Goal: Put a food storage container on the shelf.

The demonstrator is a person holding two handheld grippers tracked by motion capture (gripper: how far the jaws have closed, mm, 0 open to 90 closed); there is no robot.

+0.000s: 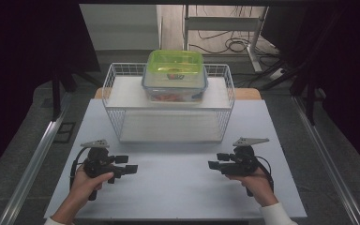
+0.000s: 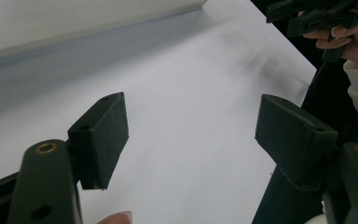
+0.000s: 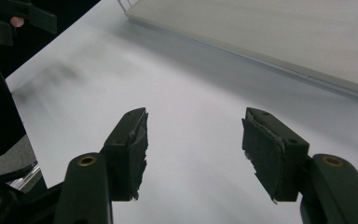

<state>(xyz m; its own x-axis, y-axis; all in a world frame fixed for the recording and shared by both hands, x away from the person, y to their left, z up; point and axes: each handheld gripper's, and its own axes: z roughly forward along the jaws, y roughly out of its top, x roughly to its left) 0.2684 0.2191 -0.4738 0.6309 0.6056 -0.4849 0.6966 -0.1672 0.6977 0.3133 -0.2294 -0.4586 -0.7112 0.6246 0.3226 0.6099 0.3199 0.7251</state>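
Jaws of the left gripper (image 1: 127, 165) spread wide, nothing between them, only bare worktop (image 1: 178, 187) beneath in the left gripper view. Jaws of the right gripper (image 1: 218, 161) likewise parted and empty, released, pads frayed at the edges in the right gripper view. Both held low over the near part of the worktop, tips turned inward toward each other, well apart. Left hand (image 1: 85, 185) wrapped round one handle, right hand (image 1: 255, 180) round the other, a white sleeve cuff cut off at the bottom edge.

Nearest things stood farther back: a white wire basket (image 1: 115, 96) turned on its side as a two-level rack, and on its upper shelf a clear container (image 1: 174, 86) with a green lid (image 1: 175, 63). Neither gripper touched them. Red-orange contents seen through the container wall, too blurred to name. A small label or print on the front of the lid, not legible. No other writing or brand readable anywhere.

Only a pale edge of the rack's lower board (image 2: 74, 23) caught at the top of the left gripper view, and a corner of the same board (image 3: 270, 37) in the right gripper view. Surroundings beyond the worktop dark, with cables on the floor behind hard to make out.
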